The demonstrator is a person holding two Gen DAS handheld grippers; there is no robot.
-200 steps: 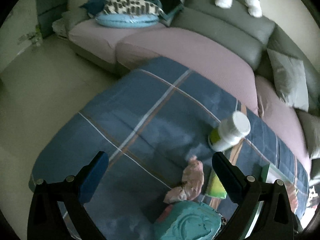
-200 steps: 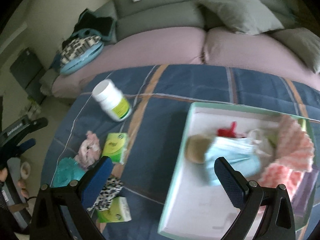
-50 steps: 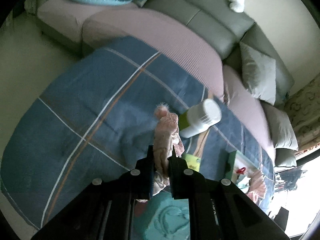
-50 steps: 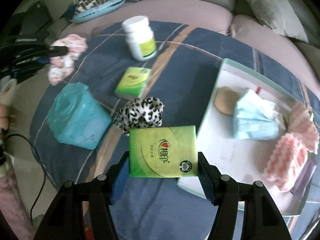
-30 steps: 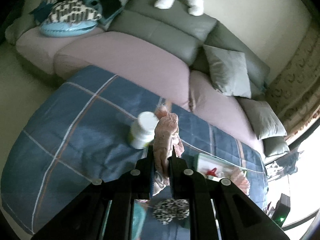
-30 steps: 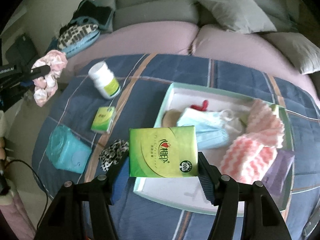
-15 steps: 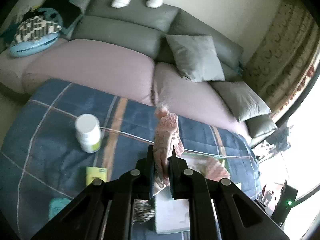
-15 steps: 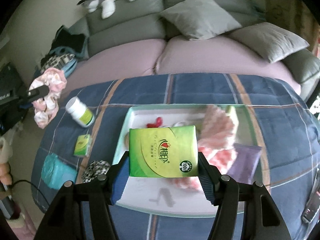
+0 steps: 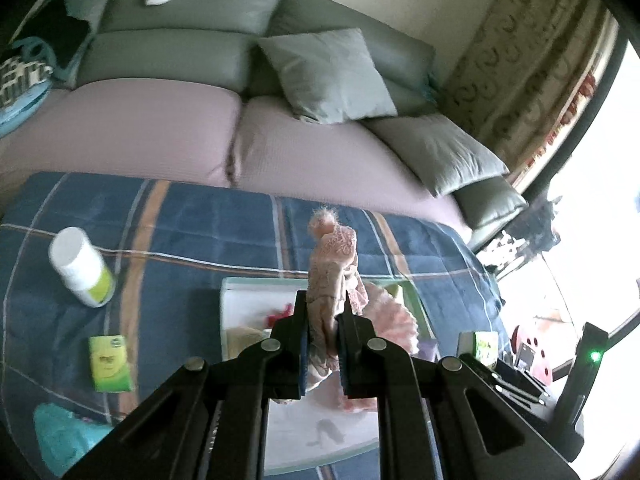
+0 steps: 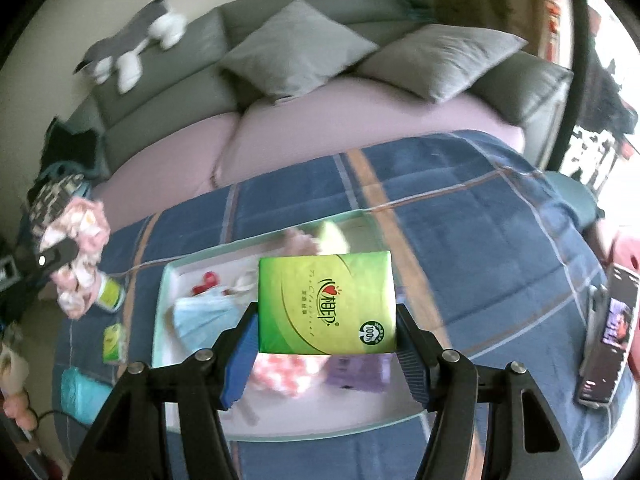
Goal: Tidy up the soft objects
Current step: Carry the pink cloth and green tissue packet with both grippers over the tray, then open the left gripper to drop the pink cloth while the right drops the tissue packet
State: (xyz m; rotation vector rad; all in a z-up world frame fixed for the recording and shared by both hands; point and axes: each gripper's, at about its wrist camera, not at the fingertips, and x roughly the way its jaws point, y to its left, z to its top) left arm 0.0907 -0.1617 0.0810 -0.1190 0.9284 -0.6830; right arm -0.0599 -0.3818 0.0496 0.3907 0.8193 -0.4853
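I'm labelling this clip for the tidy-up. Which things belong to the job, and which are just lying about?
Job:
pink scrunchie in left gripper
green tissue pack in right gripper
tray
small tissue pack

Lying about:
pill bottle
grey cushions
plush toy

Home living rm: grey sofa (image 9: 180, 40) w/ throw cushions (image 9: 326, 74) at far side, plush toy (image 10: 132, 50) on its backrest, plaid blanket (image 9: 192, 220) near, patterned curtain (image 9: 532, 60) far right.

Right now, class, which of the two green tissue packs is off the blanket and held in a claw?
The larger green tissue pack, clamped in the right claw above the tray. The smaller green tissue pack lies on the blanket, untouched.
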